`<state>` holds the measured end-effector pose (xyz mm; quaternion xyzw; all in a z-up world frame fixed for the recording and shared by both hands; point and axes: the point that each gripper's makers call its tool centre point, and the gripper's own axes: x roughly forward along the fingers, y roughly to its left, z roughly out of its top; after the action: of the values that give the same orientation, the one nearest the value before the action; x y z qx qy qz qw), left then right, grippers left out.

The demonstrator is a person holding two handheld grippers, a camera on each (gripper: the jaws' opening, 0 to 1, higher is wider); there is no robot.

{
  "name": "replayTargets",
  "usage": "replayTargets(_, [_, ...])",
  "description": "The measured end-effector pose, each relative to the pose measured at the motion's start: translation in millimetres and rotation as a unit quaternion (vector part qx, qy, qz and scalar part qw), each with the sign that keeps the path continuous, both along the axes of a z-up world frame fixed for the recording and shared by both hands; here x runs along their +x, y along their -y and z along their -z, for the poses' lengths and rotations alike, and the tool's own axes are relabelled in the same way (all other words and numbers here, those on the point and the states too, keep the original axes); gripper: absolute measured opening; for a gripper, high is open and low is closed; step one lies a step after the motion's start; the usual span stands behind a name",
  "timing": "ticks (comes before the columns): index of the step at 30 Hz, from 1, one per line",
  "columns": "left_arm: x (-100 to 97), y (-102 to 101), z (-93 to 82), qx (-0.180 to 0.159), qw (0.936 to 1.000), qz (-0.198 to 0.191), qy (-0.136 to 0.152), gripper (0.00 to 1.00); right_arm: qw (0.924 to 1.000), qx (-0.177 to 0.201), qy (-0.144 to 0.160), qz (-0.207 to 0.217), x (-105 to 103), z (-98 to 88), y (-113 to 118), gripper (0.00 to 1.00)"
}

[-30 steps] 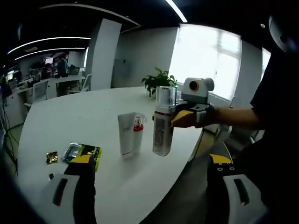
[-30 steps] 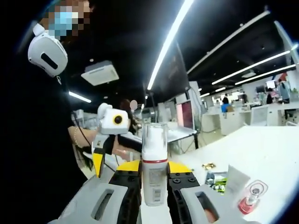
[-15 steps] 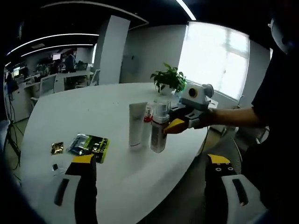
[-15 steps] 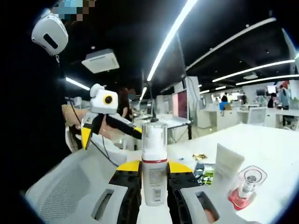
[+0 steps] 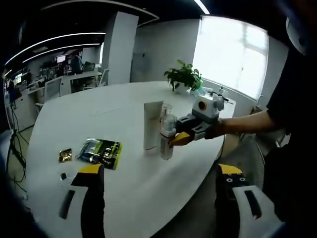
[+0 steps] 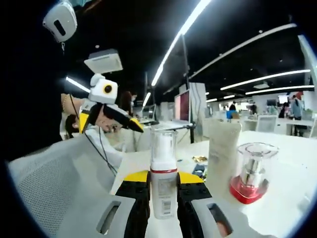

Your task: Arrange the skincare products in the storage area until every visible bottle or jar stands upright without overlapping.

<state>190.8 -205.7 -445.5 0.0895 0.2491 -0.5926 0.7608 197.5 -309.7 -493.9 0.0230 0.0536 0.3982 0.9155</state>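
In the left gripper view, you hold your left gripper (image 5: 157,198) low over the near edge of the white table (image 5: 84,124), jaws spread wide with nothing between them. Farthest left on the table lie a small gold sachet (image 5: 65,155) and, just beside it, a green and black packet (image 5: 102,151), both flat. Toward the middle, the white tube (image 5: 152,126) stands upright on its cap, with the red-based bottle (image 5: 164,115) close behind it.

Right of those, your right gripper (image 5: 182,135) has its jaws closed on the pump bottle (image 5: 167,140), which looks upright with its base at or just above the table, near the tube. In the right gripper view, the jaws pinch the labelled lower body of the pump bottle (image 6: 163,181) below the red band.

The bottle looks like rigid, light plastic with a smooth, somewhat slippery wall. It is tall and narrow, so it will likely tip easily. A low grip on the body suits it better than the clear cap, which may pull off.
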Motion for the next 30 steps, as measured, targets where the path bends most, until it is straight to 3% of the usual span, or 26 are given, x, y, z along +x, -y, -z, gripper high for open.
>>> replayTargets(5, [2.3,5,1.5,0.005,1.0000,0.003,0.004,0.84,0.9998,-0.003,-0.017,0.007,1,18.1,2,0.11])
replayTargets(11, [1.4,3,8.0,0.025,0.9997,0.007,0.004,0.83,0.9998,-0.007,-0.016,0.002,2,26.6,-1,0.11])
replayTargets(17, [3.0,5,9.3,0.037,0.9992,0.011,0.008,0.82,0.9977,-0.065,-0.009,-0.014,2,42.8,0,0.11])
replayTargets(30, [-2.0,18,12.9,0.044,0.9986,0.029,0.009,0.81,0.9982,-0.059,-0.011,-0.006,-2,48.5,9,0.12])
